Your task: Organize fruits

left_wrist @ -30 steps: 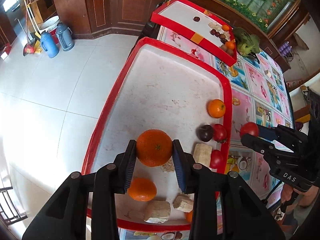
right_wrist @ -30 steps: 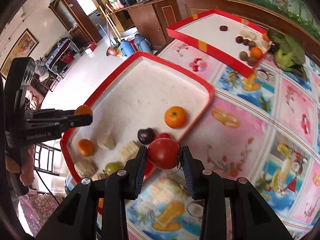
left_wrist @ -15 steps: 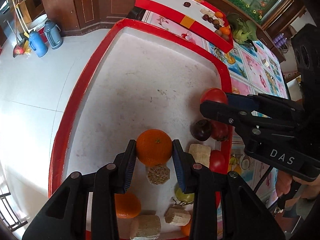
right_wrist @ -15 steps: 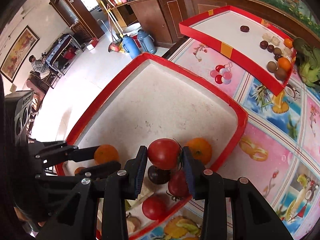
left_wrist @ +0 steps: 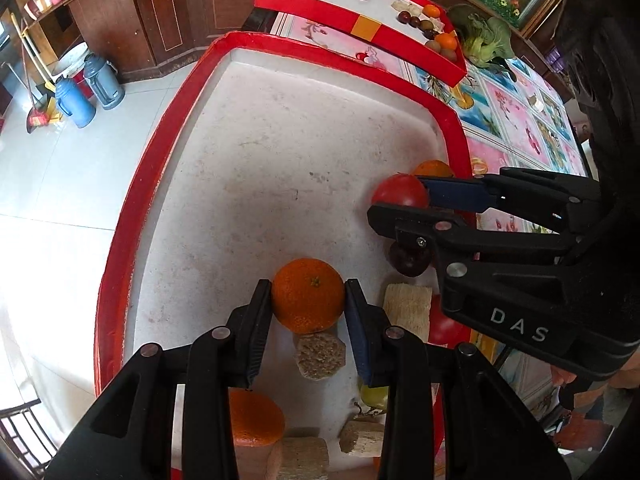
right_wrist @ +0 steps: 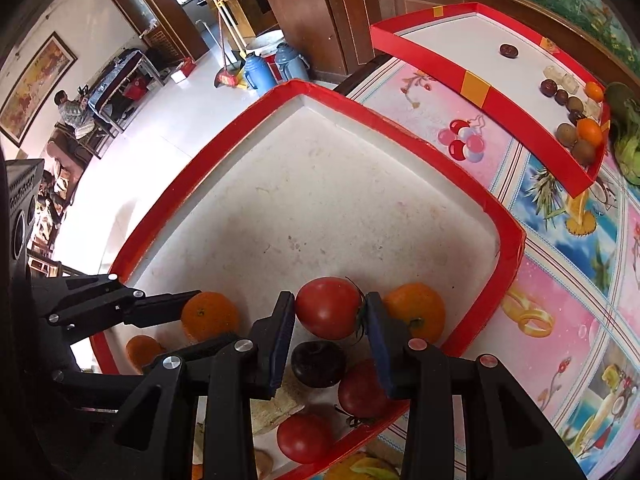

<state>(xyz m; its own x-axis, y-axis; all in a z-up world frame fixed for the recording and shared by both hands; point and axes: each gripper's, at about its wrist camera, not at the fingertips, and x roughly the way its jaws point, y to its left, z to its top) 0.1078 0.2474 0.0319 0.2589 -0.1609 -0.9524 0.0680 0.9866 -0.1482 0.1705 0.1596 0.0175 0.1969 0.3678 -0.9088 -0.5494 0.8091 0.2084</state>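
The left gripper's fingers (left_wrist: 256, 320) clamp an orange (left_wrist: 307, 295); the right gripper (right_wrist: 329, 322) pinches a tomato (right_wrist: 328, 307). Since a second ago the right gripper has crossed from outside the red tray (left_wrist: 132, 208) to over its near-right part, and both have sunk. Both point steeply down. Ahead of the fingers the white floor lies bare; another orange (right_wrist: 416, 311) and a dark plum (right_wrist: 318, 363) crowd the tomato.

Fruits cluster in the near tray's (right_wrist: 400, 128) corner; second tray (right_wrist: 476, 92) lies beyond.
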